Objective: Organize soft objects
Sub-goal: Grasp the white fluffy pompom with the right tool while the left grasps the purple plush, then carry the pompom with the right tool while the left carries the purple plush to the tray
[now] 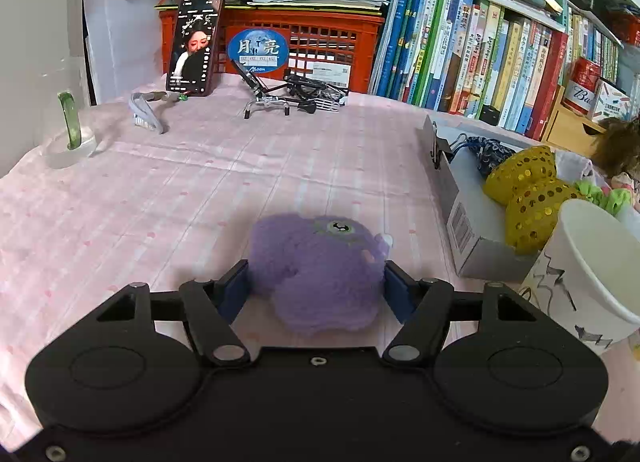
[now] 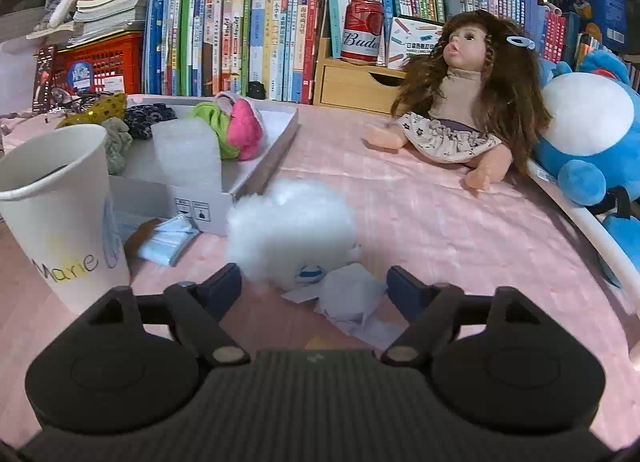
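A purple fuzzy plush (image 1: pixel 320 270) lies on the pink cloth between the two blue pads of my left gripper (image 1: pixel 316 290); the pads touch its sides, jaws wide. A grey cardboard box (image 1: pixel 468 238) to the right holds a yellow sequin bow (image 1: pixel 524 190) and other soft items. In the right wrist view, my right gripper (image 2: pixel 314 288) is open over crumpled white paper (image 2: pixel 352 298), with a white stuffing puff (image 2: pixel 292 222) just ahead. The box (image 2: pixel 264 166) there holds green and pink soft pieces (image 2: pixel 236 130).
A white paper cup (image 1: pixel 588 270) stands by the box, also in the right wrist view (image 2: pixel 60 206). A doll (image 2: pixel 464 102) and a blue plush (image 2: pixel 592 134) sit at the right. Books (image 2: pixel 248 34), a red crate (image 1: pixel 304 46), a phone (image 1: pixel 195 44) and a folding stand (image 1: pixel 292 94) line the back.
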Motion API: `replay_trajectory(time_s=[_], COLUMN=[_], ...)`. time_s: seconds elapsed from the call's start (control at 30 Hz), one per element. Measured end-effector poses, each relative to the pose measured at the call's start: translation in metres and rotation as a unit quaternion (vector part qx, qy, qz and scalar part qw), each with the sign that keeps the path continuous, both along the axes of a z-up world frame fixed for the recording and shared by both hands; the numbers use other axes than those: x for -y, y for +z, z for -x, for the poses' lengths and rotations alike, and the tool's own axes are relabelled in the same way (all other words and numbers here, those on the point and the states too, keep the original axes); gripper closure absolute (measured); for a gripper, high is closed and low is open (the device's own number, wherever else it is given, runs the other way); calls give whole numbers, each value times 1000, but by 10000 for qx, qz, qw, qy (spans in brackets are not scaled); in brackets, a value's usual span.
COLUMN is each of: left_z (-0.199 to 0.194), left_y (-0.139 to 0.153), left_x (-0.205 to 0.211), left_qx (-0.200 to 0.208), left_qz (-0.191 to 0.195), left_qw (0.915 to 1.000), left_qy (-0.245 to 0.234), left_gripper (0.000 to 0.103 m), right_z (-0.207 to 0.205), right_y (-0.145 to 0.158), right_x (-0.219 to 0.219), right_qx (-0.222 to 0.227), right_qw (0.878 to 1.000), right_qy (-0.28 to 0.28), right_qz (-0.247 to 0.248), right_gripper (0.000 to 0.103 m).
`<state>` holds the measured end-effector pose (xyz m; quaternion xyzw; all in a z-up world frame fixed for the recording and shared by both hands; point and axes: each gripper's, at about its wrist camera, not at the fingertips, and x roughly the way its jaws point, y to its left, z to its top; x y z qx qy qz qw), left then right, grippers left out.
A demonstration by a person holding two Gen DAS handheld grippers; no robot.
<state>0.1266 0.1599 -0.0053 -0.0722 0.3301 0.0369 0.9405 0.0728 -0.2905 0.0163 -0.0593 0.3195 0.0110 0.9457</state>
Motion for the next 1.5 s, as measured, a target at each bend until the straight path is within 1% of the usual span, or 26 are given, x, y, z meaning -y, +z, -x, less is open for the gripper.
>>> replay_trajectory(time_s=[0.1, 0.17, 0.2, 0.27, 0.63, 1.2, 1.5], left_z=[2, 3, 4, 6, 14, 26, 33], left_y=[1, 3, 4, 6, 16, 28, 32], left_x=[0, 0, 0, 1, 3, 3, 4], left_qx=[17, 38, 52, 82, 233, 397, 451], left_qz=[50, 94, 103, 89, 77, 90, 84], left_qw=[10000, 9999, 9999, 9999, 9997, 9991, 9988], left_qy=[9, 5, -5, -31, -90, -142, -192], left_gripper=[37, 38, 38, 38, 38, 38, 38], right_z=[2, 3, 4, 5, 11, 23, 27], right_y=[2, 3, 4, 5, 12, 25, 23], right_x=[-2, -3, -4, -5, -2, 2, 0], right_qx=[29, 50, 62, 94, 235, 491, 455], right_qw=[10000, 10000, 9999, 9999, 9996, 9984, 9986], right_qy=[29, 46, 53, 75, 1, -66, -39], right_qz=[-59, -71, -61, -57, -161, -285, -280], right_gripper=[30, 41, 43, 52, 72, 74, 74])
